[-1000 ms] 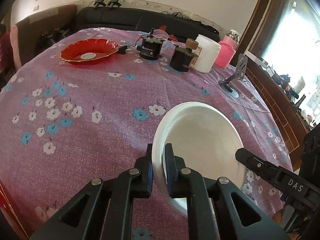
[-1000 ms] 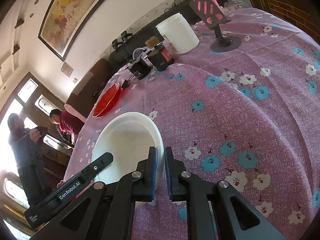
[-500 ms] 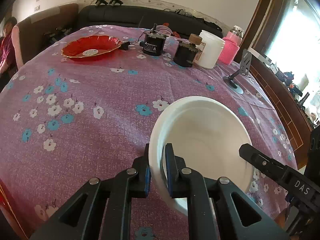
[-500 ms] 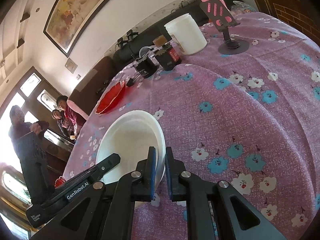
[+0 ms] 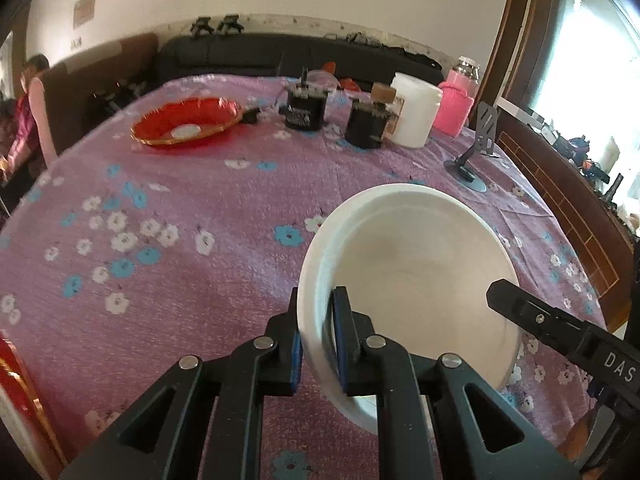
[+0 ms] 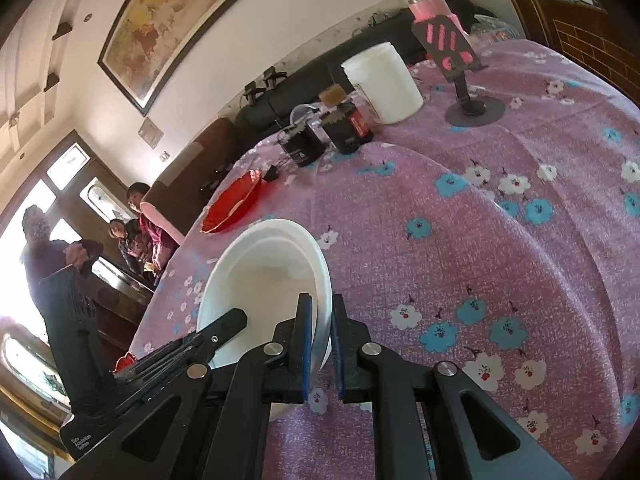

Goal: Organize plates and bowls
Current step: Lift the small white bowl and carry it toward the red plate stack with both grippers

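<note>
Both grippers, left gripper [image 5: 317, 334] and right gripper [image 6: 319, 346], were clamped on opposite rims of the white bowl [image 5: 412, 276] above the floral tablecloth [image 5: 180, 220].

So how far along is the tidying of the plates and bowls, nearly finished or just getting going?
Early, it seems. Nothing looks stacked yet: the red plate sits alone at the table's far side. In hand: the white bowl, pinched on opposite rims by the left gripper and the right gripper, apparently raised above the cloth. Left: setting the bowl down and gathering it with the red plate, and maybe a red-and-gold edge at the near left.
</note>
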The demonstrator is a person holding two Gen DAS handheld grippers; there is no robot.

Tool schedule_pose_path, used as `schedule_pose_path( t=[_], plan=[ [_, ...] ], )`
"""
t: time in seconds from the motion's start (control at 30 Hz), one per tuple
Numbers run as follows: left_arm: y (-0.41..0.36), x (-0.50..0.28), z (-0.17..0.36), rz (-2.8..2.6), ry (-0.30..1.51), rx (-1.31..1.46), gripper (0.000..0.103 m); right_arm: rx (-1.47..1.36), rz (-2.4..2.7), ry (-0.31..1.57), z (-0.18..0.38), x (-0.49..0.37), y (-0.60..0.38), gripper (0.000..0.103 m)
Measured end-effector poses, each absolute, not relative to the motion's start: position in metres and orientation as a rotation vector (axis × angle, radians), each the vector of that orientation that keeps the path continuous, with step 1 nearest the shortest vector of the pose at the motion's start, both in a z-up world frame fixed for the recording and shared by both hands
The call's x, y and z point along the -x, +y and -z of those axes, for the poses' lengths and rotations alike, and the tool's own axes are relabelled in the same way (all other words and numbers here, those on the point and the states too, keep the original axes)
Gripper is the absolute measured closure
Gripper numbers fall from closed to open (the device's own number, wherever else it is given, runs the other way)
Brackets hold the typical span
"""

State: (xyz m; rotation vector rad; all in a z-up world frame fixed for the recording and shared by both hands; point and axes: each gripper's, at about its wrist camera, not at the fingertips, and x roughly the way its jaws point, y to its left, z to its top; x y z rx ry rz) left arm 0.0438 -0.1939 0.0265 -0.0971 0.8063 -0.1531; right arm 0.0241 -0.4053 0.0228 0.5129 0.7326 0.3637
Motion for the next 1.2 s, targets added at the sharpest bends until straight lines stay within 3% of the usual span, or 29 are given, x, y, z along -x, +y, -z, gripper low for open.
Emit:
schedule_pose_path(
  t=[0.5, 1.2],
  plan=[
    [-0.169, 0.014, -0.081, 0.135, 0.732, 0.062, 0.090, -0.499, -0.410, 0.691, -0.056, 0.028, -0.379, 0.093],
    [-0.106, 0.070, -0.097, 0.194, 0.700, 0.099, 0.090, -0.534, -0.422, 0.698, -0.078, 0.099, -0.322, 0.093]
  ],
)
